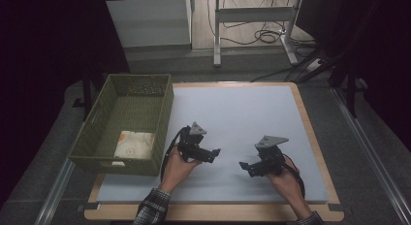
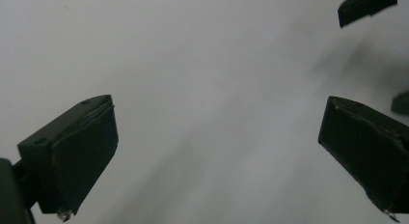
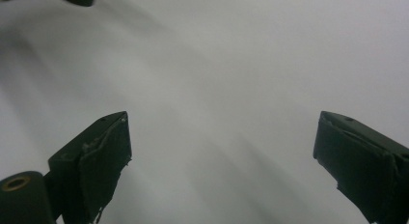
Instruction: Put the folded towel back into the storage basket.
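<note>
Grippers hung low over the bare grey mat (image 1: 242, 113), tips turned toward each other: the left gripper (image 1: 214, 152) and the right gripper (image 1: 244, 165) both had their jaws spread wide with nothing between them, as each gripper view confirmed. A folded patterned cloth (image 1: 134, 144) lay inside the green woven basket (image 1: 99, 116) at the table's left, just beside the left gripper. Judged from this, any reach for it should come from above, clearing the basket's rim before pinching a fold.

Loads of open room on the pale mat (image 1: 242, 113) around both grippers, only real obstacle is the green basket (image 1: 97, 137) at the table's left edge.
</note>
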Demonstrator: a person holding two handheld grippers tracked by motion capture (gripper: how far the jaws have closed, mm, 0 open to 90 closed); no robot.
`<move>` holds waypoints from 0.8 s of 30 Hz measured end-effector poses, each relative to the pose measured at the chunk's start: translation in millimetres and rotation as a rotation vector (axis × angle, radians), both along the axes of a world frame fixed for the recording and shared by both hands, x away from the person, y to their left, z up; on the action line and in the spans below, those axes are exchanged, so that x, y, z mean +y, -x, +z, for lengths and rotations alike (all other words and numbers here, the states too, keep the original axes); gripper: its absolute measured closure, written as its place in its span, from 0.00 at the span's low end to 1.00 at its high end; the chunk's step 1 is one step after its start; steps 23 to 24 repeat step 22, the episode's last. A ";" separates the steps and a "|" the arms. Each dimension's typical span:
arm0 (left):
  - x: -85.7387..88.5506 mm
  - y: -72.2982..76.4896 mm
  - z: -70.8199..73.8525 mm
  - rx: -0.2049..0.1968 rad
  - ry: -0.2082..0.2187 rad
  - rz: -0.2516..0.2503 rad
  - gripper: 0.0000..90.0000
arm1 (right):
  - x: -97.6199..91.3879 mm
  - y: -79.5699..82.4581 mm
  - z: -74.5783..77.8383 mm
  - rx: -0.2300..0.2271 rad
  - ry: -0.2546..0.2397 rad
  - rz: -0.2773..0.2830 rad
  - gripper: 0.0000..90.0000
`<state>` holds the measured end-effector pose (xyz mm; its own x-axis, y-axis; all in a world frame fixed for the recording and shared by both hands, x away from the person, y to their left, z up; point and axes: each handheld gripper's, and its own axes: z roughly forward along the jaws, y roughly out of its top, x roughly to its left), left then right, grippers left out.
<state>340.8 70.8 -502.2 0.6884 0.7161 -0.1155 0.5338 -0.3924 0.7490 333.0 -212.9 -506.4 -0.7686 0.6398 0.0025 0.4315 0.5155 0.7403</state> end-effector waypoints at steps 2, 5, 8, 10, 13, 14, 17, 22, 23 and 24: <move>1.4 6.1 -6.6 0.007 -0.002 0.000 0.01 | -6.0 1.2 -3.2 0.002 0.002 -0.005 0.07; 4.3 14.7 -15.1 0.008 -0.025 0.003 0.01 | -16.5 3.3 -9.0 0.003 0.007 -0.006 0.07; 7.1 24.6 -25.0 0.010 -0.055 0.011 0.01 | -23.5 5.2 -14.9 0.009 0.022 -0.013 0.07; 9.4 30.2 -31.2 0.009 -0.076 0.013 0.01 | -27.6 6.5 -19.7 0.010 0.036 -0.016 0.07; 11.9 34.5 -41.4 0.017 -0.108 0.026 0.01 | -32.1 7.7 -26.4 0.011 0.047 -0.024 0.07; 13.1 34.2 -45.0 0.023 -0.111 0.022 0.01 | -32.6 8.5 -25.9 0.007 0.042 -0.025 0.07; 13.0 34.4 -45.0 0.018 -0.114 0.023 0.00 | -29.8 9.6 -26.9 -0.004 0.074 -0.023 0.06; 12.7 35.1 -45.5 0.009 -0.117 0.021 0.00 | -30.1 9.8 -27.5 -0.003 0.069 -0.025 0.06; 12.7 35.1 -45.5 0.009 -0.117 0.021 0.00 | -30.1 9.8 -27.5 -0.003 0.069 -0.025 0.06; 12.7 35.1 -45.5 0.009 -0.117 0.021 0.00 | -30.1 9.8 -27.5 -0.003 0.069 -0.025 0.06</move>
